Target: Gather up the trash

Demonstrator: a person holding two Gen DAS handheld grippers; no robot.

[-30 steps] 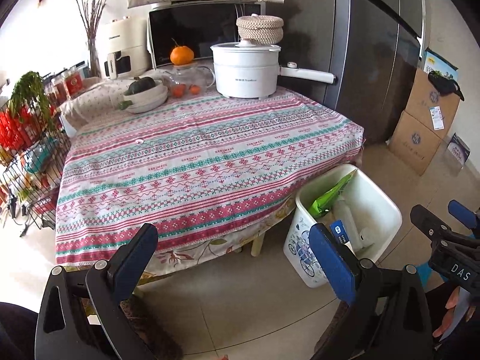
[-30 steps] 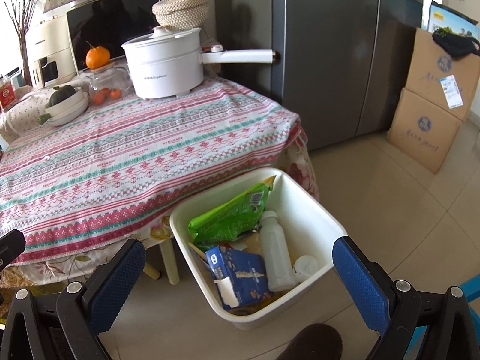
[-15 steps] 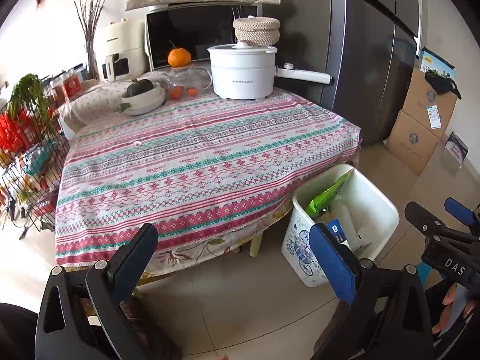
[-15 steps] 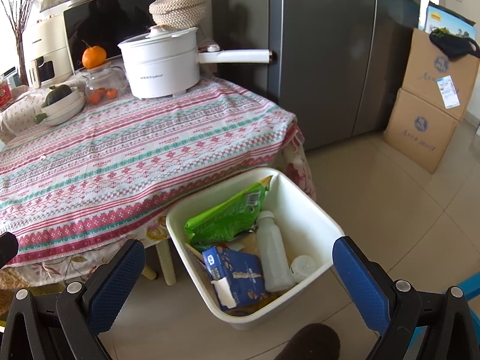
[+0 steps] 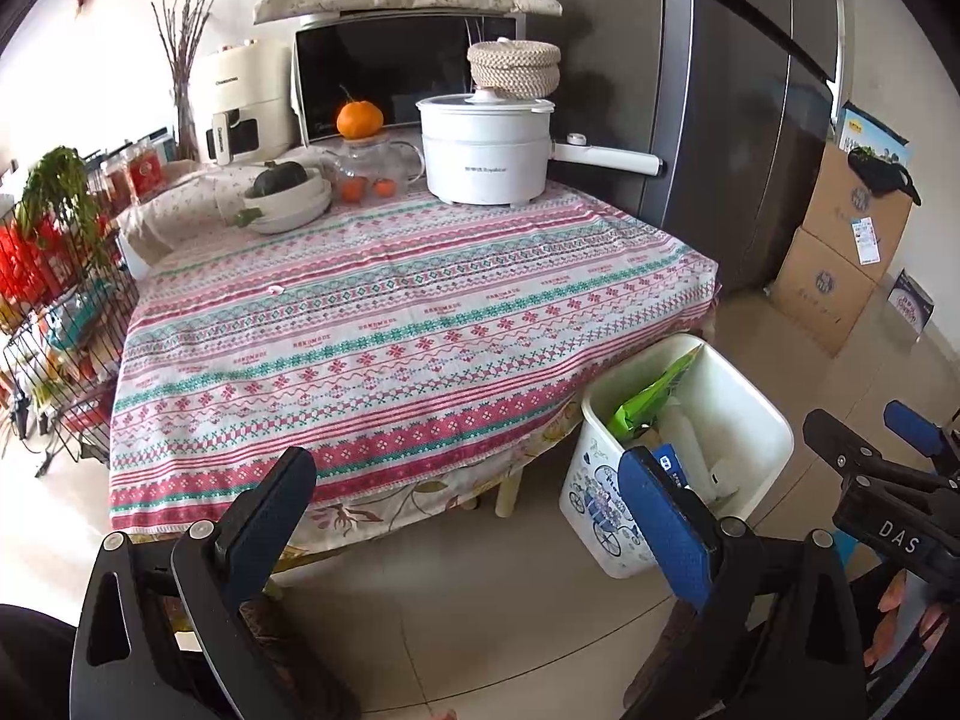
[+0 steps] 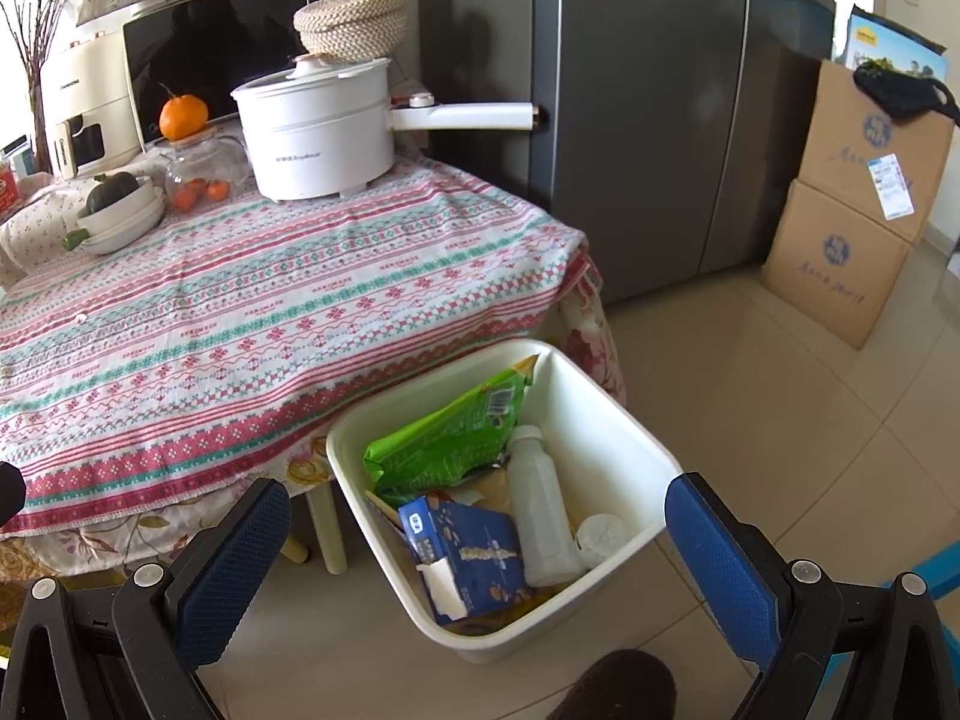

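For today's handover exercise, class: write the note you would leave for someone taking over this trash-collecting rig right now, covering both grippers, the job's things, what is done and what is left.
Left gripper: open, empty, held low in front of the table.
Right gripper: open, empty, above the near edge of the white plastic bin.
The bin stands on the tiled floor by the table's corner. Inside it: a green snack bag, a blue carton, a white plastic bottle and a small white round lid or cup.
Done: those pieces are in the bin.
Left: no loose trash shows on the striped tablecloth, except a tiny white speck that I cannot identify; check it, and areas out of view.
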